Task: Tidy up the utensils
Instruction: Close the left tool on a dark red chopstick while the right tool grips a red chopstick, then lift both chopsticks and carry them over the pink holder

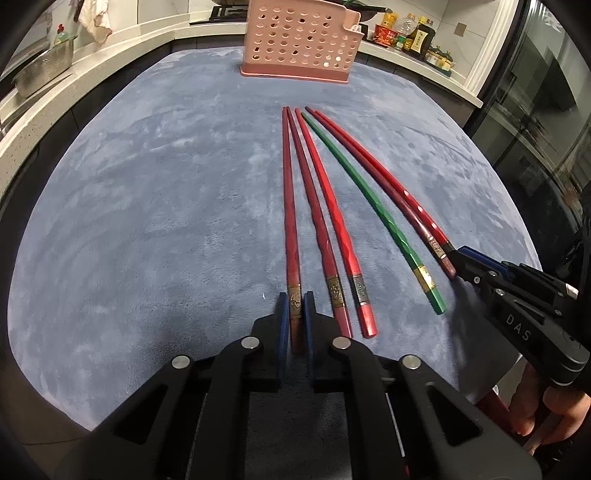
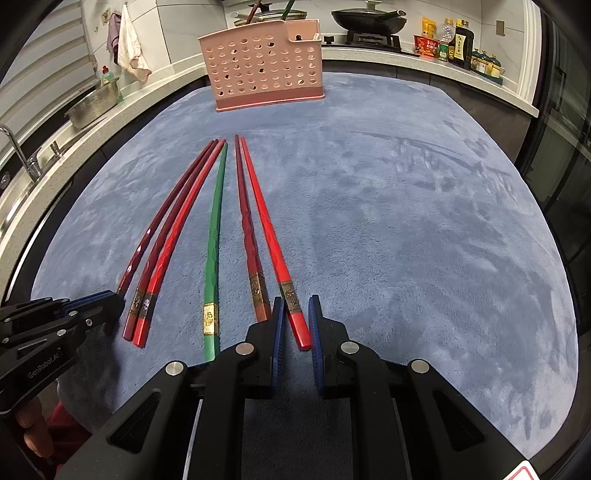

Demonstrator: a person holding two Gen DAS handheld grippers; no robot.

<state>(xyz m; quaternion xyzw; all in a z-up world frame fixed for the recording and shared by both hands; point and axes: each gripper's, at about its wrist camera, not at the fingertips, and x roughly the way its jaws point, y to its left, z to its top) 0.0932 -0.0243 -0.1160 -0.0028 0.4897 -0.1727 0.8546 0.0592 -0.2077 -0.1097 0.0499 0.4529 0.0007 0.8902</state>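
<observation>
Several chopsticks lie side by side on a blue-grey cloth (image 1: 147, 192), tips toward a pink perforated holder (image 1: 295, 40) at the far edge. All are red or dark red except one green chopstick (image 1: 369, 192). My left gripper (image 1: 295, 303) is shut on the thick end of the leftmost dark red chopstick (image 1: 290, 206). From the right wrist view, my right gripper (image 2: 295, 312) is closed around the thick end of the rightmost bright red chopstick (image 2: 264, 225). The left gripper (image 2: 112, 302) shows at the left there, the right gripper (image 1: 457, 255) at the right in the left wrist view.
The holder (image 2: 258, 62) has two chopsticks standing in it. A counter runs around the cloth with a steel colander (image 2: 92, 103), a tap (image 2: 22, 155), a wok (image 2: 369, 20) and bottles (image 2: 454, 40). A person's hand (image 1: 546, 417) holds the right gripper.
</observation>
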